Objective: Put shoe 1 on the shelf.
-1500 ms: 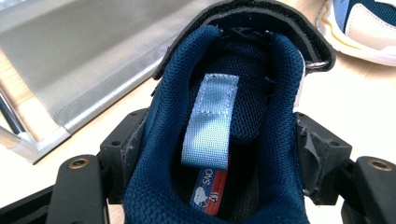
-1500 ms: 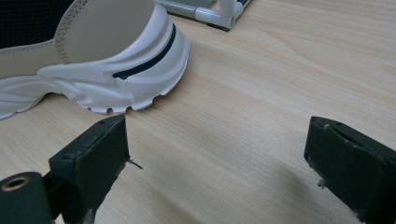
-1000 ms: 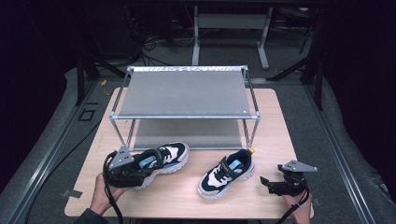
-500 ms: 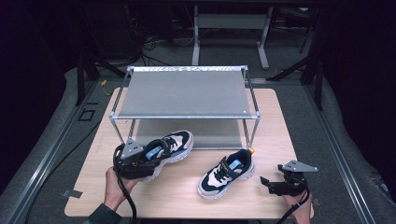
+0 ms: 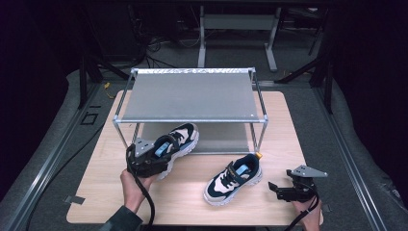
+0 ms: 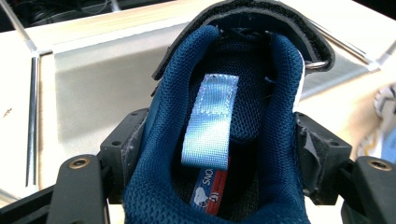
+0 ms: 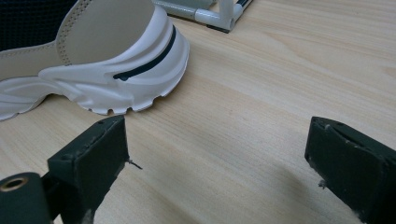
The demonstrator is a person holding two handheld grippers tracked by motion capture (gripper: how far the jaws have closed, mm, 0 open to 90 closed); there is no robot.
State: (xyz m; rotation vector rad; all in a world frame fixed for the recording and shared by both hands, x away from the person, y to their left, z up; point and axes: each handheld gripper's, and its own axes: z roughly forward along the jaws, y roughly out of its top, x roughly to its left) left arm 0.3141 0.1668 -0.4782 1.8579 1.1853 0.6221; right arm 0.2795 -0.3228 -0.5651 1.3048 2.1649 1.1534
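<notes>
While my left gripper [image 6: 219, 154] is pinching the blue shoe's [image 6: 233, 112] heel collar, I am lifting it. My right gripper [image 7: 217, 163] is resting spread, touching nothing.

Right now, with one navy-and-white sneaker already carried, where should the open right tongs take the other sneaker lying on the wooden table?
Grip the navy-and-white sneaker across its padded collar at the heel, coming from the right tongs' side; that heel end faces them, and the collar is narrow enough for the jaws.
</notes>
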